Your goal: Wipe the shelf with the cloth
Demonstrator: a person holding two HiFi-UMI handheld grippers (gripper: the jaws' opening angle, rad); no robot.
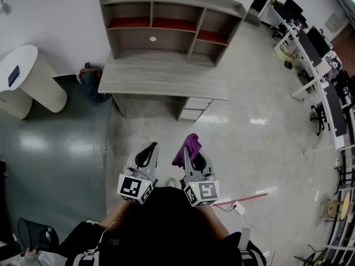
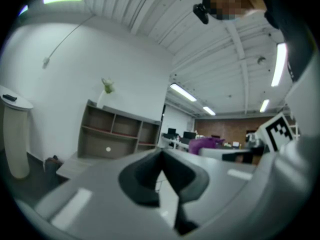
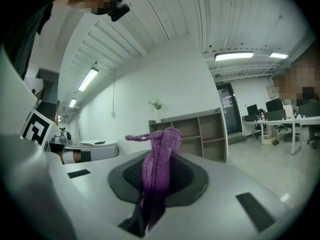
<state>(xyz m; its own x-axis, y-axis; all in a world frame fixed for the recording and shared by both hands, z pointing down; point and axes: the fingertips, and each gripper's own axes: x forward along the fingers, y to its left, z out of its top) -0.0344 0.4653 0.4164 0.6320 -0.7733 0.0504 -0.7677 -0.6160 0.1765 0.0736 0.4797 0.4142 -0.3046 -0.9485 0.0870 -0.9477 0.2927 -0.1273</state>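
A grey wooden shelf unit (image 1: 166, 24) with open compartments stands on a desk (image 1: 161, 79) against the far wall; it also shows in the left gripper view as the shelf (image 2: 117, 136) and in the right gripper view as the shelf (image 3: 200, 134). My right gripper (image 1: 191, 154) is shut on a purple cloth (image 1: 187, 148), which sticks up between its jaws as a bunched cloth (image 3: 157, 169). My left gripper (image 1: 147, 153) is held beside it, jaws closed together with nothing in them (image 2: 162, 176). Both grippers are well short of the desk.
A white rounded counter (image 1: 25, 79) stands at the left. A dark bag (image 1: 89, 76) lies by the desk's left end. Drawers (image 1: 191, 108) sit under the desk. Office desks with monitors (image 1: 310, 49) line the right side. A cable and power strip (image 1: 238, 206) lie on the floor.
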